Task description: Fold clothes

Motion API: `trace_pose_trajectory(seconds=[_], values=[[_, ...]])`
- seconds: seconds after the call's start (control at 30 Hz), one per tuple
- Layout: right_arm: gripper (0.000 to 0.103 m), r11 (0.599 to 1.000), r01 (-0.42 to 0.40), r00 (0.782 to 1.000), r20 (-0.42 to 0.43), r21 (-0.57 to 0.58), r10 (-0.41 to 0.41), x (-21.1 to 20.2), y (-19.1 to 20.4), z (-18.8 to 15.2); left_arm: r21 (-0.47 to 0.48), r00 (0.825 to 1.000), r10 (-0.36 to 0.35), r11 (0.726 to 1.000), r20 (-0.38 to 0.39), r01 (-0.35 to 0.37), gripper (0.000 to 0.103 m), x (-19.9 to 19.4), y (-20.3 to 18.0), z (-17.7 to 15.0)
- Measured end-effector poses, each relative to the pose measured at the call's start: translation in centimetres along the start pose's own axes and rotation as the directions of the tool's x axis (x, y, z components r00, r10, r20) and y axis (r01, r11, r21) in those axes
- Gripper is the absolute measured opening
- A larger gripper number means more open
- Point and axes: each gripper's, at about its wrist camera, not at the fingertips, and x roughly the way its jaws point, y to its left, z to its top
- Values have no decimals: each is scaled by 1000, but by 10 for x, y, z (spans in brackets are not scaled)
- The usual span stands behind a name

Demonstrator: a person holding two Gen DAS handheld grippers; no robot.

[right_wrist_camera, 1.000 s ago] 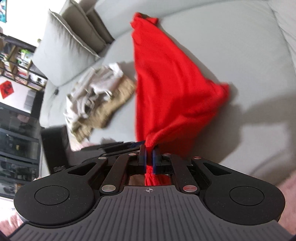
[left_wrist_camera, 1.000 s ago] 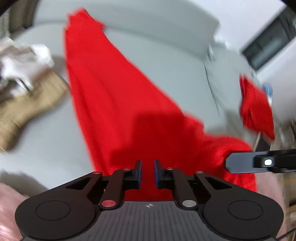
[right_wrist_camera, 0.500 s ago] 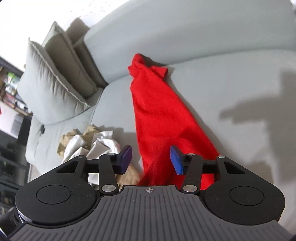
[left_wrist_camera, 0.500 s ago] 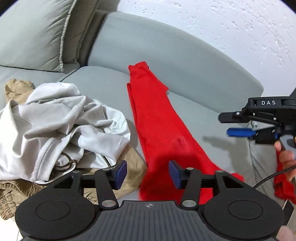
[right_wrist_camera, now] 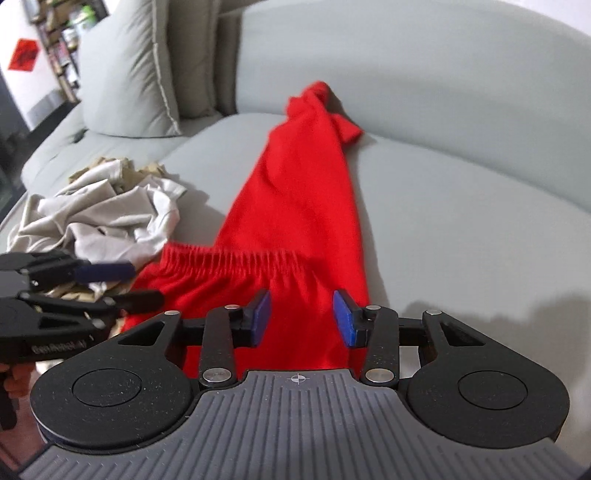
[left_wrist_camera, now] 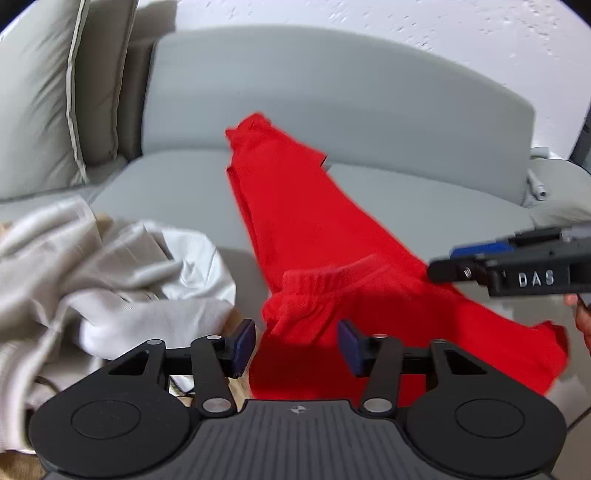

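Left wrist view: red trousers (left_wrist_camera: 314,236) are seen laid lengthwise on the grey sofa (left_wrist_camera: 332,92), waistband at its front edge; left gripper (left_wrist_camera: 297,345) jaws part-open, just narrowing, nothing pinched; a speckled white wall (left_wrist_camera: 369,18) is shown
Right wrist view: right gripper (right_wrist_camera: 301,317) likewise half-open above the waistband; a bookshelf (right_wrist_camera: 55,37) and cushion (right_wrist_camera: 129,74) are shown; crumpled pale clothes (right_wrist_camera: 103,214) lie left of the trousers

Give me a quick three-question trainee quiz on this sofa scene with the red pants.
1. True or false: the right gripper is shut on the red pants.
2. What lies beside the pants, on the cushion side? A. a pile of pale clothes B. a towel C. a book
3. Fill in: the pants' far end reaches the sofa's ____.

Key: 1 false, it is open over them; 2 A; 3 backrest.
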Motion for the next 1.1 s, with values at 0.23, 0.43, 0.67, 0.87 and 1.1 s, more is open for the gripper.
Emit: trace_pose_trajectory(seconds=[0.23,0.43,0.67,0.87,1.1], values=[[49,997,-25,993,-121,-72,17,67,-10,6,40,1000,-15,999,-21,16,33,14,1,-9],[8,989,-10,991,-133,-150,-10,59,6,2,114,1000,-16,993,26,13,4,1,-4,-11],[8,981,67,997,50,-180,-59,-5,16,3,232,977,6,971,214,-57,4,-38,-29,-16],[20,962,123,992,-4,-243,-128,3,15,4,220,992,72,971,101,-93,5,6,-36,-14],[38,967,118,976,-151,-225,-155,42,-1,-2,208,993,106,971,58,-115,7,22,-29,-16]])
